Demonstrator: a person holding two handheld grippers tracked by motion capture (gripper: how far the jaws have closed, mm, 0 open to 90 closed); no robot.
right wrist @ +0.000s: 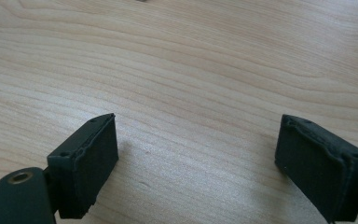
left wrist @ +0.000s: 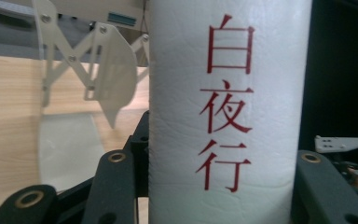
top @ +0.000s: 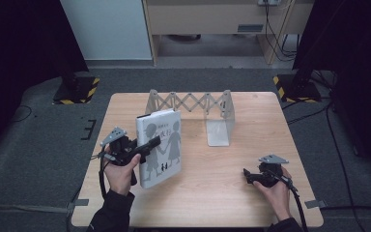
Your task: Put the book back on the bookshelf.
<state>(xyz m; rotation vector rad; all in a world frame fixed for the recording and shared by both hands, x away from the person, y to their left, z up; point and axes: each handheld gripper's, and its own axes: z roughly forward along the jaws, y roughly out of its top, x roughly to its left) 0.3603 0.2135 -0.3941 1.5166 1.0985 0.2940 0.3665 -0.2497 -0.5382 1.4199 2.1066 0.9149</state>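
Observation:
A white book point(top: 160, 147) with grey figures of two children on its cover is held up off the wooden table point(top: 212, 193) at the left. My left gripper point(top: 147, 145) is shut on it, one jaw lying across the cover. In the left gripper view the book's white spine point(left wrist: 226, 112) with red characters stands upright between the two black jaws. My right gripper point(top: 249, 176) rests low near the table's front right. Its jaws are spread wide in the right gripper view, with bare wood between its pads point(right wrist: 93, 163).
A white expandable bookend rack point(top: 193, 104) with a scissor lattice stands at the back middle of the table, its right end plate point(top: 220, 130) reaching forward. The same rack point(left wrist: 88, 70) appears behind the book. Stand bases with yellow-black stripes point(top: 75, 89) sit on the floor beyond.

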